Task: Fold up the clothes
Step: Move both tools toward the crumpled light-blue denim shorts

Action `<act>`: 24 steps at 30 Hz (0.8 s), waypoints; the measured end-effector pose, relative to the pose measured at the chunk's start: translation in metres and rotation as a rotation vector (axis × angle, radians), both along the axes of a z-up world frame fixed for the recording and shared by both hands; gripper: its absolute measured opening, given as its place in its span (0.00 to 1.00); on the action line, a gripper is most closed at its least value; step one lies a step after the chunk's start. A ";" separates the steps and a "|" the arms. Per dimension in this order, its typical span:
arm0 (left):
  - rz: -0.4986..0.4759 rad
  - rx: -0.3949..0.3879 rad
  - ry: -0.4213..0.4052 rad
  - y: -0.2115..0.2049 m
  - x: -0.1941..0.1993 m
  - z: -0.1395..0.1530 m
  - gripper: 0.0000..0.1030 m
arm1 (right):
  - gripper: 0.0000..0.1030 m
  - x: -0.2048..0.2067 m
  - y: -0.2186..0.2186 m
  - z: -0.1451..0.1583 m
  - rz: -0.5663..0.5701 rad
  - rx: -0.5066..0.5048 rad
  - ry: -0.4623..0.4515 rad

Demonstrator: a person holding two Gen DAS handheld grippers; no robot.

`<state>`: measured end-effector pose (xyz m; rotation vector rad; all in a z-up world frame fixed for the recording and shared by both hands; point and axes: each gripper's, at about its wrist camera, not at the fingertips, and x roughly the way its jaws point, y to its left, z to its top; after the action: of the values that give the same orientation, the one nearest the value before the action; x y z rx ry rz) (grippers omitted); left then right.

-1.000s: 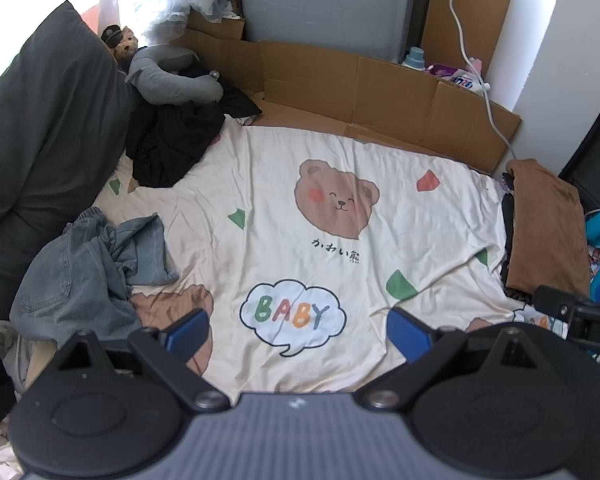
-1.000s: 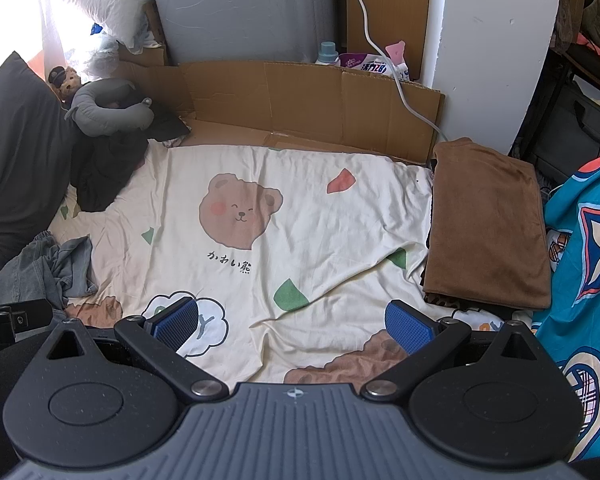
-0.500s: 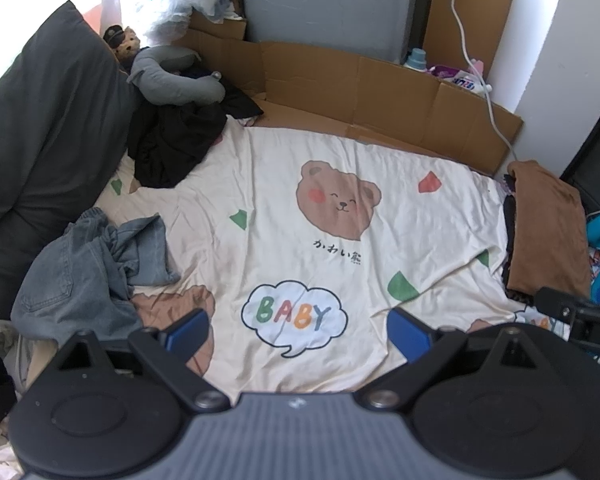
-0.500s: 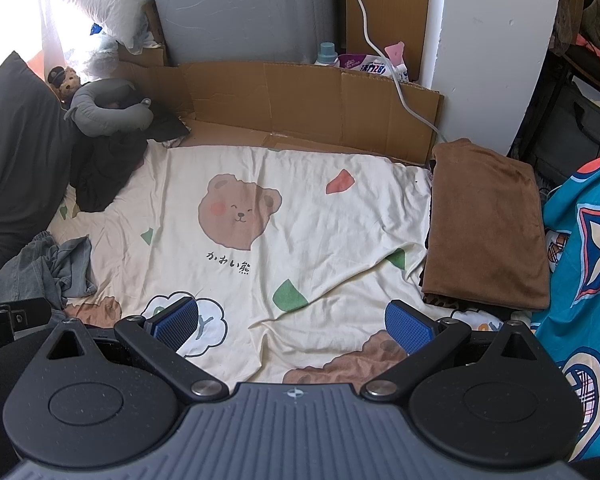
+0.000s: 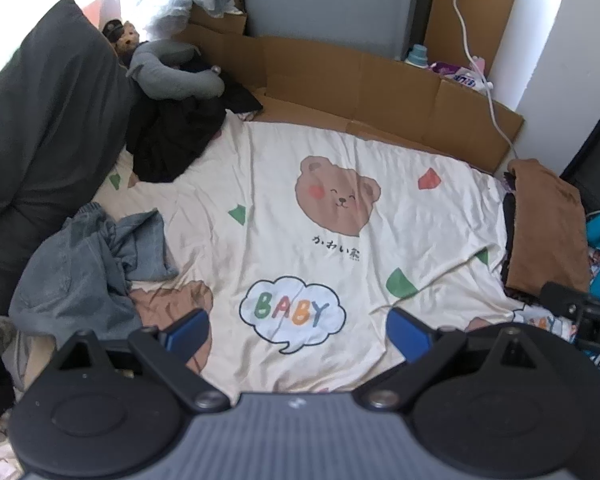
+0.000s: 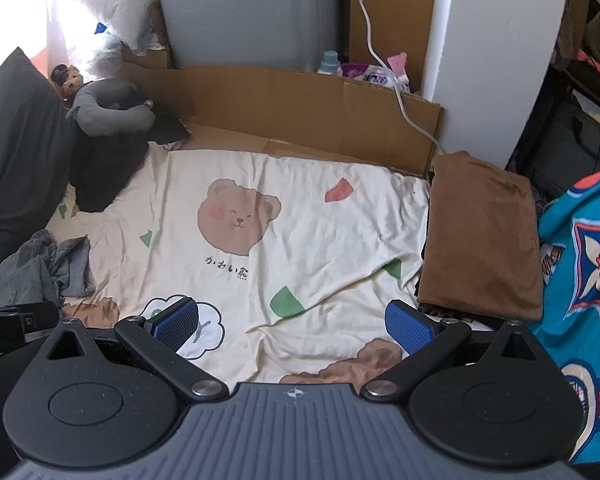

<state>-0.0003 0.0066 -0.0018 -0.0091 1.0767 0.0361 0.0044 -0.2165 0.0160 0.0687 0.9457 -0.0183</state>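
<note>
Hovering above a bed, both grippers show empty, with jaws spread wide apart and nothing between the blue pads. In the left wrist view, the left gripper [image 5: 298,330] fills the bottom of the frame; in the right wrist view, the right gripper [image 6: 292,322] does the same.

Going left to right in the left wrist view: a dark grey pillow [image 5: 40,120] leans along the left edge. Below it, at middle left, lies a crumpled heap of grey-blue jeans [image 5: 84,264], resting on the cream sheet [image 5: 308,140]. At upper left a grey neck pillow [image 5: 172,76] sits on a pile of black clothing [image 5: 172,136], with a small plush toy [image 5: 126,36] just behind it. The sheet's centre carries a printed bear face [image 5: 336,200] and, lower down, a cloud reading "BABY" [image 5: 294,312], which shows between the open jaws. Brown cardboard [image 5: 360,80] lines the far edge of the bed across the top of the frame, with a white cable [image 5: 488,92] hanging over it at upper right. At the right edge a folded brown garment [image 5: 548,224] lies flat on top of darker fabric, well apart from the jeans. A part of the other gripper pokes in at lower right.

In the right wrist view a blue patterned cloth [image 6: 580,272] fills the right edge, just beside the brown garment.
</note>
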 end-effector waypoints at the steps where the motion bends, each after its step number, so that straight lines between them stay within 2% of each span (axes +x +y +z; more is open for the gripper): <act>1: 0.000 -0.013 0.004 0.002 0.000 0.000 0.94 | 0.99 0.000 0.001 0.003 0.006 -0.003 -0.004; 3: -0.002 -0.038 0.002 0.005 0.000 0.003 0.94 | 0.99 0.001 0.002 0.010 0.022 -0.006 -0.016; 7: -0.001 -0.021 -0.052 0.013 -0.003 0.014 0.95 | 0.99 0.004 0.009 0.023 0.073 -0.013 -0.042; 11: 0.012 -0.010 -0.063 0.024 -0.003 0.018 0.95 | 0.99 0.008 0.017 0.032 0.124 0.003 -0.063; 18: 0.068 -0.044 -0.099 0.067 -0.003 0.026 0.94 | 0.99 0.017 0.026 0.039 0.188 0.064 -0.117; 24: 0.143 -0.023 -0.109 0.110 0.000 0.025 0.93 | 0.99 0.030 0.031 0.043 0.225 0.125 -0.144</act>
<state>-0.0005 0.1162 0.0228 -0.1077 0.9662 0.1509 0.0340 -0.1850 0.0589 0.0777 0.8057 0.2514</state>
